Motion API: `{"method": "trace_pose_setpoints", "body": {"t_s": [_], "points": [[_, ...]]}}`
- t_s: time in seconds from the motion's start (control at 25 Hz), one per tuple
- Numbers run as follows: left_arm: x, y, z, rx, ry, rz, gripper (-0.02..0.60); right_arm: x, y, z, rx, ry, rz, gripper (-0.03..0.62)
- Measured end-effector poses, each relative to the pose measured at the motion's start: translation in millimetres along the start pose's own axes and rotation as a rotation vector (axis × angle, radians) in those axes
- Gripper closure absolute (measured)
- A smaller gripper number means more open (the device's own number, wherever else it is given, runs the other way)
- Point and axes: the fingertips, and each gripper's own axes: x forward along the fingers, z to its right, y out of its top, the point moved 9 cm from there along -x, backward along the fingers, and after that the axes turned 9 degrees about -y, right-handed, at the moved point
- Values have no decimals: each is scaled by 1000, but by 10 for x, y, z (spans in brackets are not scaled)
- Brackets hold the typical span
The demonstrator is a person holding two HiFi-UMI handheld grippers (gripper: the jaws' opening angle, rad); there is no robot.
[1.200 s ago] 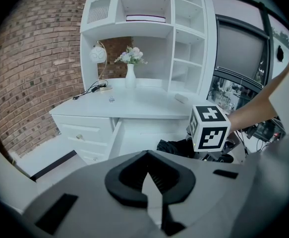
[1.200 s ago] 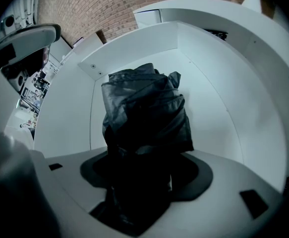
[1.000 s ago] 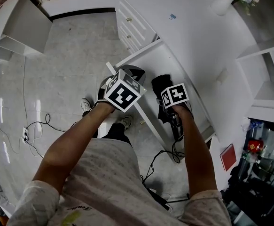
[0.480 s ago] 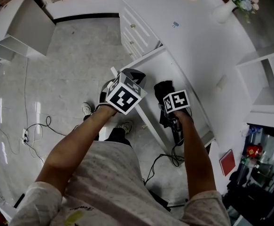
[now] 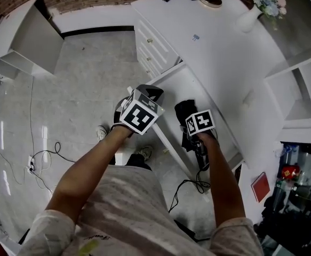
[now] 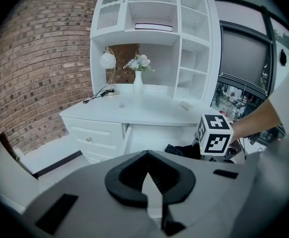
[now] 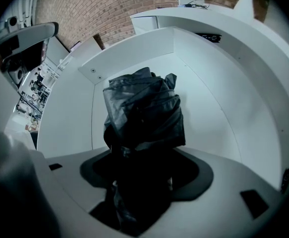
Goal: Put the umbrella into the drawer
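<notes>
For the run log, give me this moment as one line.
right gripper: shut on umbrella, over open drawer | left gripper: shut, empty | umbrella: folded, black, not yet released

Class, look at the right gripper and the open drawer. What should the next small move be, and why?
Probably lower the right gripper a little into the drawer, then let go. Its jaws are clamped on the folded black umbrella, which sits over the drawer's white floor. Whether the umbrella touches that floor cannot be told.
</notes>
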Motion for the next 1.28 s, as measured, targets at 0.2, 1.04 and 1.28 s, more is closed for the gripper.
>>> {"method": "trace_pose_setpoints", "body": {"t_s": [0.2, 1.04, 1.28], "points": [[-17, 72, -27, 13, -13, 8, 584, -113, 13, 13, 16, -17, 20, 322], [-119, 454, -303, 132, -189, 55, 584, -1032, 148, -205, 323, -147, 234, 329], [-103, 583, -383, 170, -242, 64, 584, -1287, 189, -248, 422, -216, 317, 350]]}}
